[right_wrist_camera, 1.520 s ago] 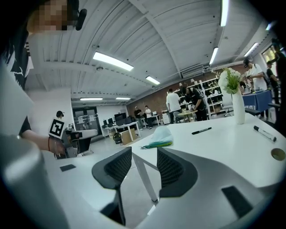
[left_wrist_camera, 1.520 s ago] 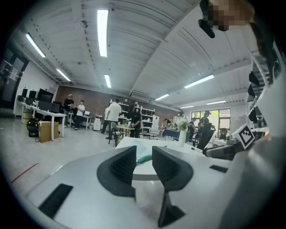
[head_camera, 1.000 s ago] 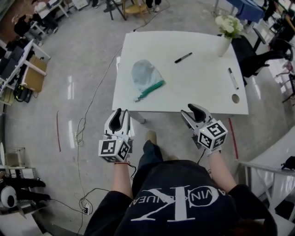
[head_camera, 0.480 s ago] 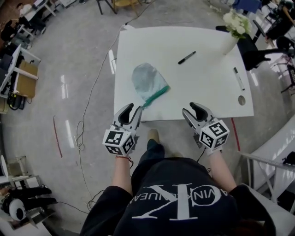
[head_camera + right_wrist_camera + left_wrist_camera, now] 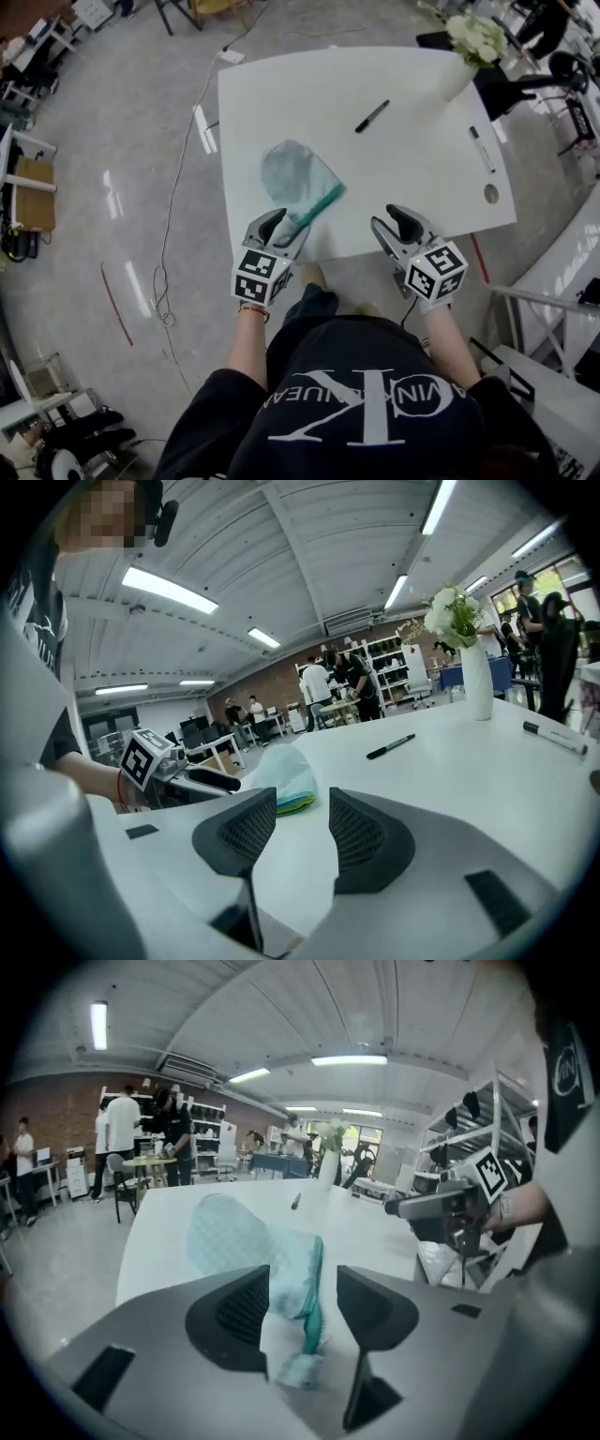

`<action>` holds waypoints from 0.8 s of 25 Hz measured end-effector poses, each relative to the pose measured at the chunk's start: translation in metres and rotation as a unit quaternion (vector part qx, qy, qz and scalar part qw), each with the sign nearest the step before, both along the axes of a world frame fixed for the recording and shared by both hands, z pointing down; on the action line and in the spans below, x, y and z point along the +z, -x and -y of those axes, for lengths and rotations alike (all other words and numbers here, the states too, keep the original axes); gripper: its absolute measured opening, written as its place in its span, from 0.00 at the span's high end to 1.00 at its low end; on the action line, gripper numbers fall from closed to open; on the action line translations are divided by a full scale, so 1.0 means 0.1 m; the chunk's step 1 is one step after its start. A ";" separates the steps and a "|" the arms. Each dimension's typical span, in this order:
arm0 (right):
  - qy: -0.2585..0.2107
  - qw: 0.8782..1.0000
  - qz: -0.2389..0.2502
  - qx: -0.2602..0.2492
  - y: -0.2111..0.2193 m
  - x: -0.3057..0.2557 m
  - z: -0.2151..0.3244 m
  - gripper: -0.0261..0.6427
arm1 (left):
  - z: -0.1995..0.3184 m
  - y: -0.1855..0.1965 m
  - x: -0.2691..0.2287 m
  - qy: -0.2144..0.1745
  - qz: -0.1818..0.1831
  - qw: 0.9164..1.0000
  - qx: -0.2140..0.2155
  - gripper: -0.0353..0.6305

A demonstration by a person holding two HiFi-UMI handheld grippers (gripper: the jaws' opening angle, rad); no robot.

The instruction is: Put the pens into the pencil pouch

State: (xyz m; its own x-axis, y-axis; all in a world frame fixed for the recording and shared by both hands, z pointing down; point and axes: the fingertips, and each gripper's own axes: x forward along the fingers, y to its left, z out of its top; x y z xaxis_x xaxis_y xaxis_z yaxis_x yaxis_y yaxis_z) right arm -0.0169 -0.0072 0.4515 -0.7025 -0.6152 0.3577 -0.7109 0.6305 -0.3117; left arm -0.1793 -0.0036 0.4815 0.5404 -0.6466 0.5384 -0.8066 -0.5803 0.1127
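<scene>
A pale blue mesh pouch [image 5: 292, 174] with a green zipper edge lies on the white table [image 5: 412, 202], near its front left. My left gripper [image 5: 281, 228] is at the table's front edge, just short of the pouch's zipper end. Its jaws have just been opening and stand wide; in the left gripper view [image 5: 302, 1307] the pouch [image 5: 246, 1241] shows through the gap, untouched. My right gripper [image 5: 398, 225] hovers open and empty at the front edge. A black pen [image 5: 372, 115] lies mid-table, and a white marker [image 5: 481, 150] lies near the right edge.
A white vase of flowers [image 5: 469, 47] stands at the table's far right corner. A round hole [image 5: 491, 194] sits near the right front corner. Cables run over the floor at the left. People and desks show far back in both gripper views.
My left gripper moved forward and rightward to the pouch's zipper end, and its jaws spread wider. My right gripper edged forward a little.
</scene>
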 end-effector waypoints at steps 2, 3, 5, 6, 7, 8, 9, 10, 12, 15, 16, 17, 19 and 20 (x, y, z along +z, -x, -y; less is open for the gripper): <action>0.003 1.000 -0.003 0.014 0.04 0.02 0.03 0.69 | 0.04 -0.04 0.11 0.008 0.040 0.998 0.040 0.61; 0.005 1.000 -0.005 0.020 0.06 0.03 0.04 0.69 | 0.06 -0.07 0.16 0.012 0.059 0.996 0.060 0.61; 0.006 0.999 -0.007 0.032 0.10 0.03 0.08 0.69 | 0.09 -0.14 0.26 0.020 0.087 0.991 0.097 0.61; 0.006 0.999 -0.007 0.037 0.12 0.02 0.10 0.69 | 0.12 -0.18 0.31 0.025 0.096 0.989 0.111 0.61; 0.007 0.999 -0.008 0.041 0.13 0.02 0.12 0.69 | 0.14 -0.20 0.35 0.031 0.100 0.987 0.121 0.63; 0.007 0.999 -0.010 0.042 0.15 0.02 0.13 0.69 | 0.17 -0.22 0.38 0.036 0.100 0.986 0.128 0.67; 0.008 0.999 -0.014 0.042 0.16 0.02 0.13 0.69 | 0.19 -0.23 0.40 0.042 0.094 0.986 0.133 0.69; 0.010 0.999 -0.018 0.040 0.17 0.04 0.12 0.68 | 0.20 -0.24 0.41 0.048 0.083 0.986 0.135 0.72; 0.017 0.999 -0.027 0.038 0.17 0.08 0.11 0.68 | 0.21 -0.24 0.39 0.061 0.055 0.988 0.133 0.78; 0.028 0.998 -0.025 0.043 0.17 0.14 0.19 0.68 | 0.28 -0.20 0.34 0.073 0.018 0.990 0.116 0.84; 0.031 0.998 -0.024 0.041 0.19 0.16 0.24 0.68 | 0.33 -0.16 0.32 0.074 0.005 0.992 0.104 0.85; 0.033 0.998 -0.024 0.037 0.22 0.18 0.28 0.68 | 0.38 -0.13 0.30 0.074 -0.009 0.993 0.089 0.86; 0.036 0.999 -0.026 0.025 0.28 0.21 0.38 0.68 | 0.49 -0.04 0.25 0.073 -0.034 0.995 0.056 0.87; 0.037 0.999 -0.027 0.020 0.31 0.22 0.44 0.68 | 0.55 0.00 0.23 0.071 -0.042 0.996 0.040 0.87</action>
